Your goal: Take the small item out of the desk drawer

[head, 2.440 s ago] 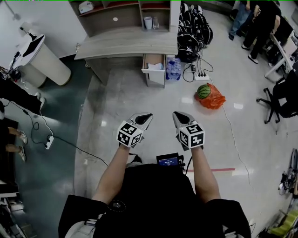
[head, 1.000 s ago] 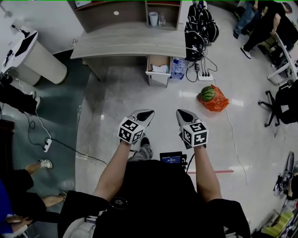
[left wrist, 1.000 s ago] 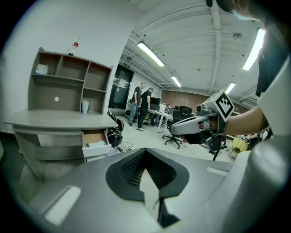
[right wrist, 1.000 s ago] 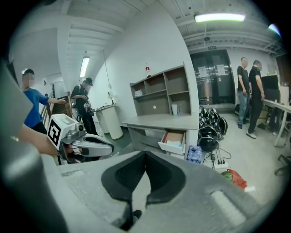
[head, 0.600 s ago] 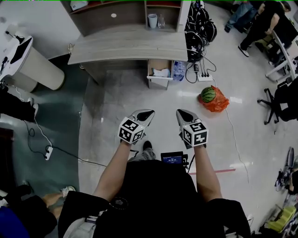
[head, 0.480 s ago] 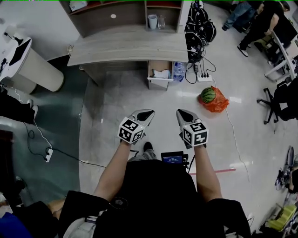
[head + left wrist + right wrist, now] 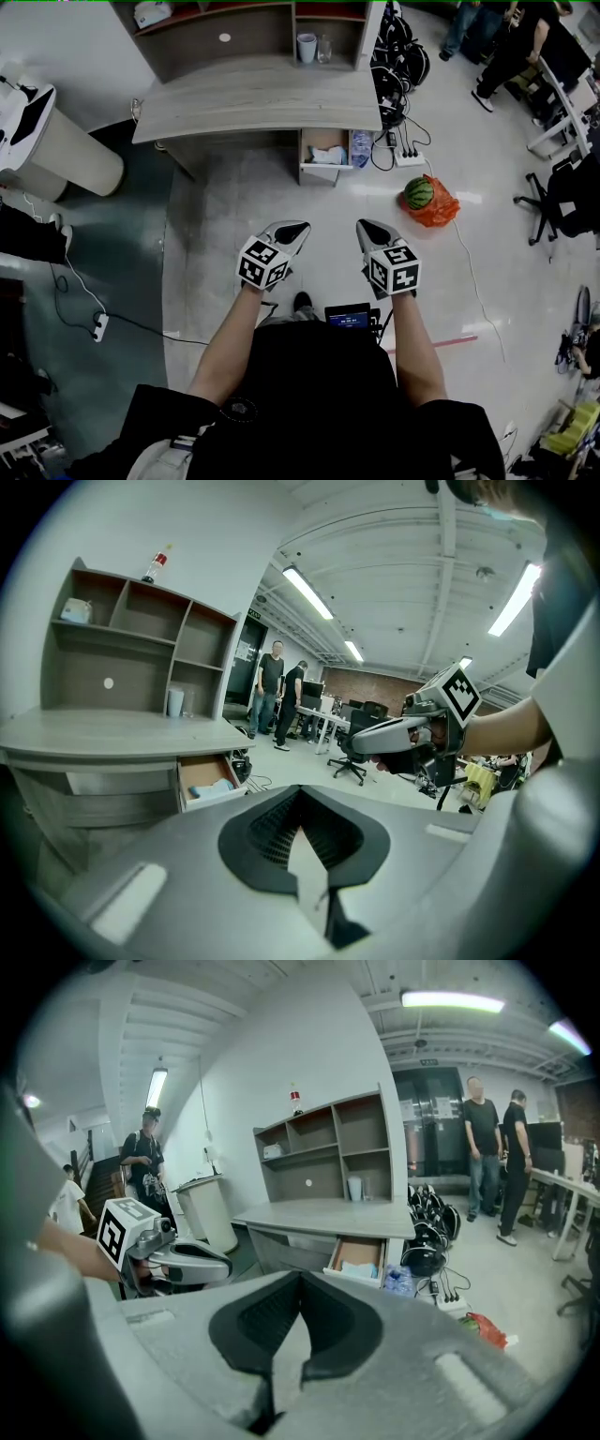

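The grey desk [image 7: 253, 98] stands at the far side of the floor, its drawer [image 7: 323, 173] pulled open. A small pale item [image 7: 328, 156] lies inside the drawer. It also shows in the left gripper view, drawer [image 7: 192, 799] and item [image 7: 220, 786], and in the right gripper view, drawer [image 7: 339, 1274] and item [image 7: 359, 1268]. My left gripper [image 7: 292, 228] and right gripper [image 7: 367, 228] are held side by side in front of the body, well short of the desk. Both are shut and hold nothing.
Water bottles [image 7: 362, 147], a power strip [image 7: 409, 158] and black backpacks [image 7: 398, 56] sit right of the drawer. A watermelon in an orange bag [image 7: 422, 195] lies on the floor. A white cylindrical stand [image 7: 56, 155] is at the left; an office chair [image 7: 553, 192] and people at the right.
The desk and drawer have slid slightly lower in the head view. Both grippers keep the same shut pose. The person at the lower left has left the picture.
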